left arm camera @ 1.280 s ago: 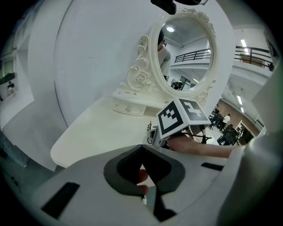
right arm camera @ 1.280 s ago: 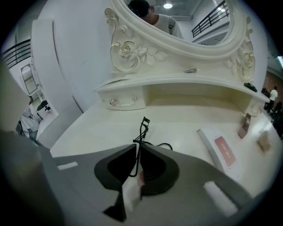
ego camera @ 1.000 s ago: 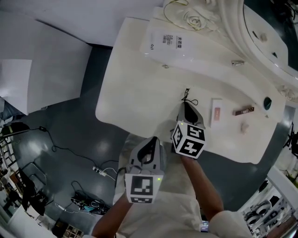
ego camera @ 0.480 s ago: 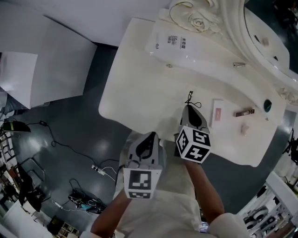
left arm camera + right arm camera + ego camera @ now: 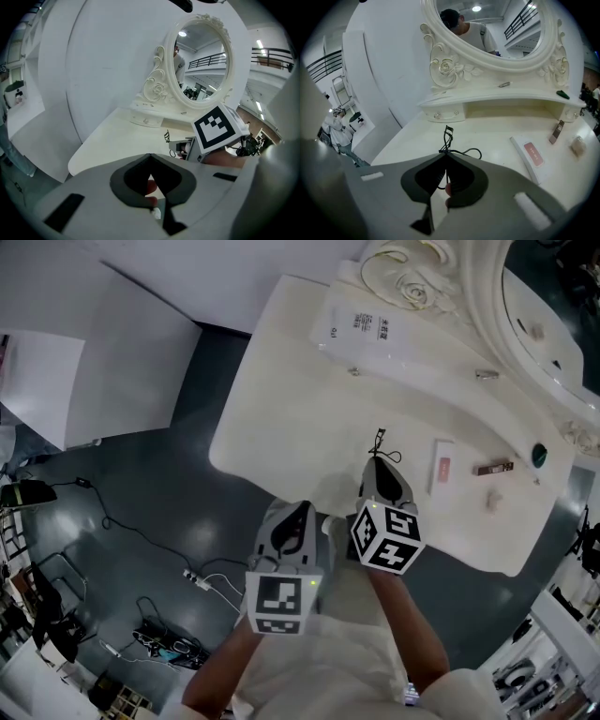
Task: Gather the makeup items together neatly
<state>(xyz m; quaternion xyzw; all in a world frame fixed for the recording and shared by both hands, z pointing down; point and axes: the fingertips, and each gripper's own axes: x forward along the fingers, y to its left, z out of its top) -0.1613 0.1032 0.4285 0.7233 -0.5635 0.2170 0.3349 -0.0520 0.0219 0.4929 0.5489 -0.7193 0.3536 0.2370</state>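
A black eyelash curler (image 5: 378, 439) lies on the white dressing table (image 5: 281, 409), and its wire handles run back between the jaws of my right gripper (image 5: 380, 461). That gripper is shut on the curler (image 5: 447, 136) in the right gripper view. My left gripper (image 5: 298, 509) hangs shut just off the table's near edge, with nothing in it (image 5: 150, 157). To the right lie a white palette with a pink patch (image 5: 442, 465) (image 5: 528, 154), a brown lipstick tube (image 5: 492, 467) (image 5: 556, 131) and a small beige item (image 5: 490, 501) (image 5: 578, 145).
An ornate oval mirror (image 5: 553, 315) stands at the back on a raised shelf, which bears a hair clip (image 5: 486, 374) and a dark green item (image 5: 538, 454). A white printed box (image 5: 361, 327) lies at the back left. Cables (image 5: 141, 549) cross the dark floor.
The head view has shifted a little. Both grippers keep nearly the same places and both stay shut; the curler lies where it was.
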